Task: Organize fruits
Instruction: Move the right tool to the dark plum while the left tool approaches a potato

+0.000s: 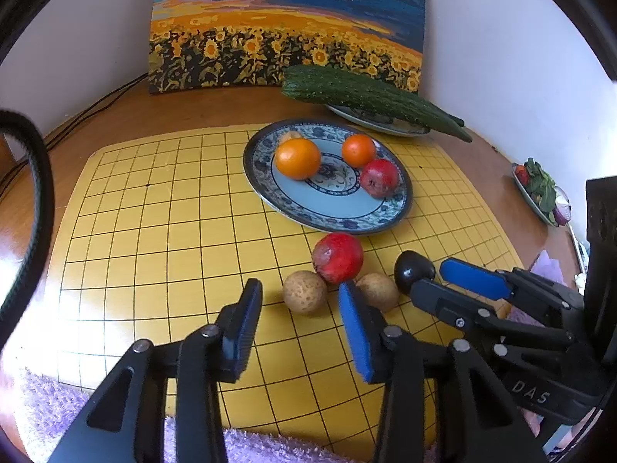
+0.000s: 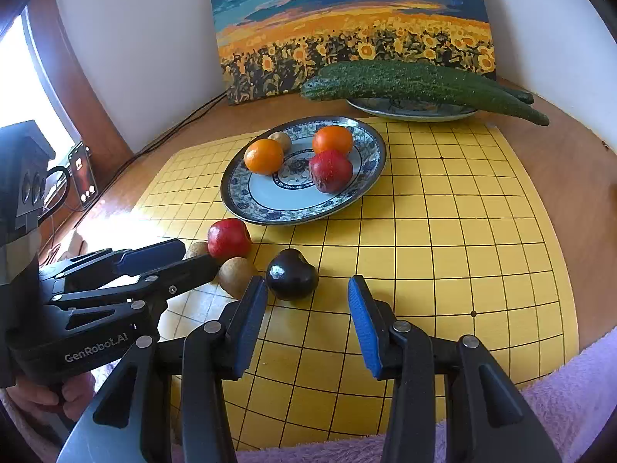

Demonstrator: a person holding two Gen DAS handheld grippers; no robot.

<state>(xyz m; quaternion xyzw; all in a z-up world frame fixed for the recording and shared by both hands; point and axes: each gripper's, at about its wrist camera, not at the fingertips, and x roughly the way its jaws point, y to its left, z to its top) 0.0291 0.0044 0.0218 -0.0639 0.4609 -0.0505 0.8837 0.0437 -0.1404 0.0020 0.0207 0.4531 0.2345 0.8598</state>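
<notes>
Both tools are held wide apart at the jaws, nothing gripped. The left gripper [image 1: 299,308] is poised low over the yellow grid board [image 1: 154,212], a brown fruit [image 1: 304,292] just beyond its fingers, a second brown fruit [image 1: 380,289] beside the right pad. The right gripper [image 2: 308,301] is lined up on the dark plum [image 2: 291,274]. A red fruit [image 1: 338,256] is seen touching both brown ones. Farther off, two oranges and another red fruit are carried by the patterned plate [image 1: 331,212].

Both grippers hover low over the board [image 2: 443,231], jaws apart and empty: left gripper [image 1: 299,301] beside right gripper [image 2: 306,295], fingers pointing inward.
</notes>
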